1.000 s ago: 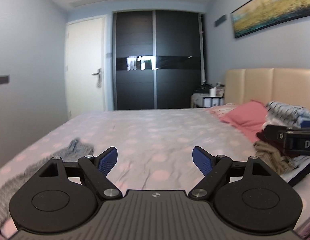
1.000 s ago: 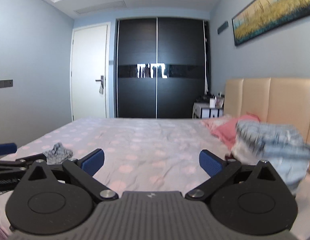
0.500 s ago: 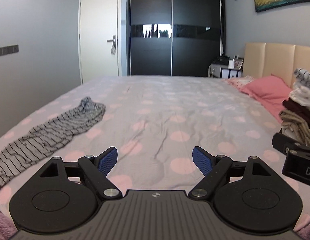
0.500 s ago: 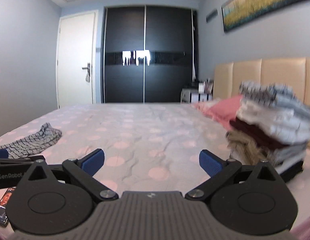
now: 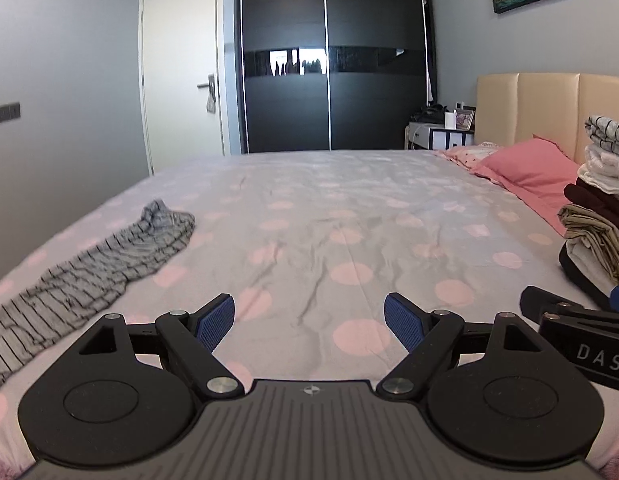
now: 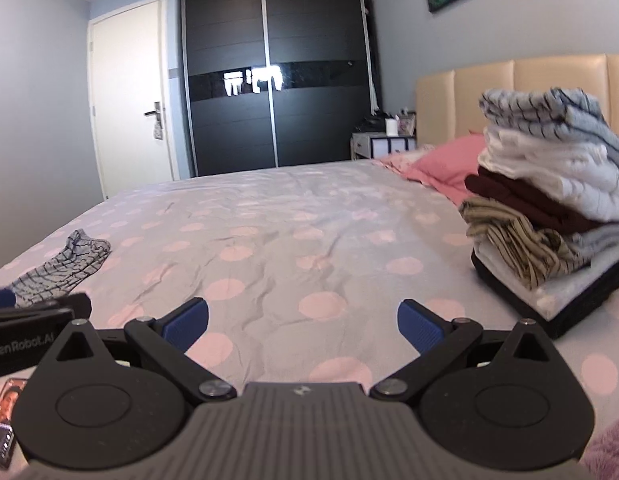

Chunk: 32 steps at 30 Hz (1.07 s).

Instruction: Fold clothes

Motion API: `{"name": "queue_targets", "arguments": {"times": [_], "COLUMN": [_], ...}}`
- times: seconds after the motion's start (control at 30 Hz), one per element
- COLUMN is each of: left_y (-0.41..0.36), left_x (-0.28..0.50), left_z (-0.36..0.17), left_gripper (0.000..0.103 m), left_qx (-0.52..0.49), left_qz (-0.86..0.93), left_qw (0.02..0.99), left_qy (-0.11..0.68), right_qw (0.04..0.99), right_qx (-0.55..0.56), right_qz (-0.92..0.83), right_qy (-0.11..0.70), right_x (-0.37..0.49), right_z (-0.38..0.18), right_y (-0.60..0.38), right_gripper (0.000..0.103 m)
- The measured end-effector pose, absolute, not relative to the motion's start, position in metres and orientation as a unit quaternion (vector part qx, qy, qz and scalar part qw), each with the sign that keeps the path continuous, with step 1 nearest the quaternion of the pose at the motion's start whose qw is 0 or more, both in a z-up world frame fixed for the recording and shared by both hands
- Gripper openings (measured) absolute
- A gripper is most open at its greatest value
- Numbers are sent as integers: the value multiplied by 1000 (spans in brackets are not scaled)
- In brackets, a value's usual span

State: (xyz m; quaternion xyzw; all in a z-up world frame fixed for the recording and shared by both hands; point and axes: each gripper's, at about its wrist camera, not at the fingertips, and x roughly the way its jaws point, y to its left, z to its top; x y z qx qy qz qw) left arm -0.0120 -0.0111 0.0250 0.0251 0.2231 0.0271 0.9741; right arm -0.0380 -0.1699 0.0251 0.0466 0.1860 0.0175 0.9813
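Observation:
A grey striped garment [image 5: 93, 276] lies stretched out and rumpled on the left side of the bed [image 5: 329, 208], and its far end shows as the striped garment [image 6: 61, 266] in the right wrist view. A stack of folded clothes [image 6: 549, 216] sits at the right by the headboard, seen also as the stack [image 5: 597, 200] at the left wrist view's edge. My left gripper [image 5: 309, 322] hovers open over the sheet, nothing between its blue pads. My right gripper [image 6: 303, 326] is open too, left of the stack and apart from it.
A pink pillow [image 5: 529, 168] lies by the beige headboard [image 6: 509, 92]. Beyond the bed stand a dark sliding wardrobe [image 5: 333, 60], a white door [image 5: 181, 80] and a nightstand [image 5: 441, 136]. A phone [image 6: 3, 420] lies at the near left edge.
Both views have tilted down toward the bed. The striped garment now shows longer on the left, and the folded stack has come nearer in the right wrist view. Both grippers stayed open.

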Motion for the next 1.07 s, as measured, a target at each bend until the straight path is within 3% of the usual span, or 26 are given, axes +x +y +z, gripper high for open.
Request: {"name": "queue_targets", "arguments": {"times": [1.07], "left_y": [-4], "left_x": [-21], "left_z": [30], "left_gripper": [82], "left_qx": [38], "left_qz": [27], "left_qw": [973], "left_qy": [225], "right_qw": [982], "right_qx": [25], "right_qz": [39], "right_qy": [186], "right_x": [-53], "right_z": [34], "right_y": [-161], "right_gripper": [102]}}
